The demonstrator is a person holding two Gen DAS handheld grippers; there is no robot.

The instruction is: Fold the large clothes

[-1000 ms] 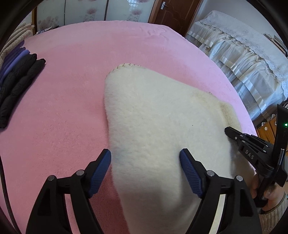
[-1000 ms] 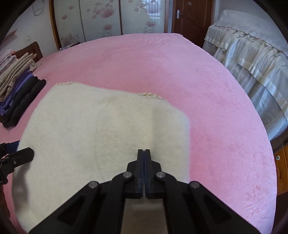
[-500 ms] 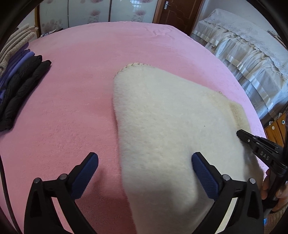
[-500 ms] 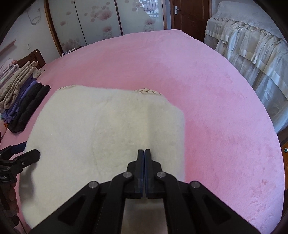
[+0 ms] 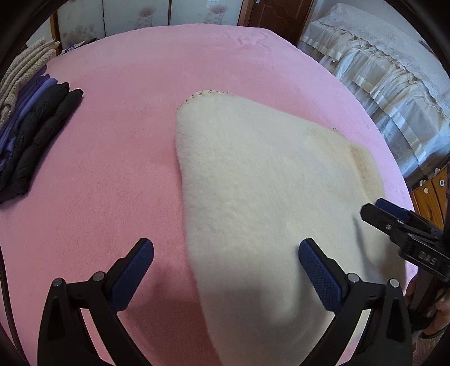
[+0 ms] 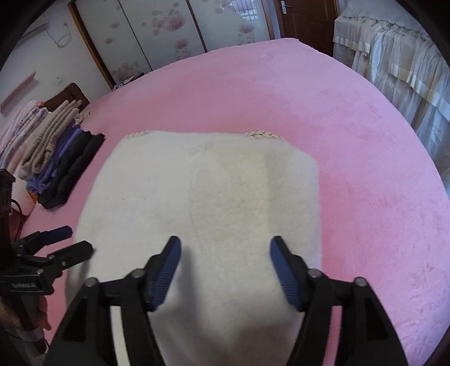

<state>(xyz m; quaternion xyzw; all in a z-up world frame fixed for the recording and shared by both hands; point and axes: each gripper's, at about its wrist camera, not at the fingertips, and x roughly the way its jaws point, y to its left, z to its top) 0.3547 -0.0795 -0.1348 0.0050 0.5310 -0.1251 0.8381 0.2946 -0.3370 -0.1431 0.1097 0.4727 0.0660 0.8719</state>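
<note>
A cream fleece garment lies folded flat on the pink bed. My left gripper hovers over the garment's near left edge with its jaws wide open and nothing held. My right gripper hangs over the garment's near edge; its jaws are opening and stand apart, with only the fleece lying below them. Each gripper shows in the other's view: the right gripper at the right edge, the left gripper at the lower left.
A stack of folded clothes, black, purple and beige, sits at the bed's left side. A second bed with a white frilled cover stands to the right. Wardrobe doors and a wooden door are behind.
My right gripper's jaws went from shut to apart and it rose slightly off the fleece. My left gripper's jaws widened further. The garment lies still.
</note>
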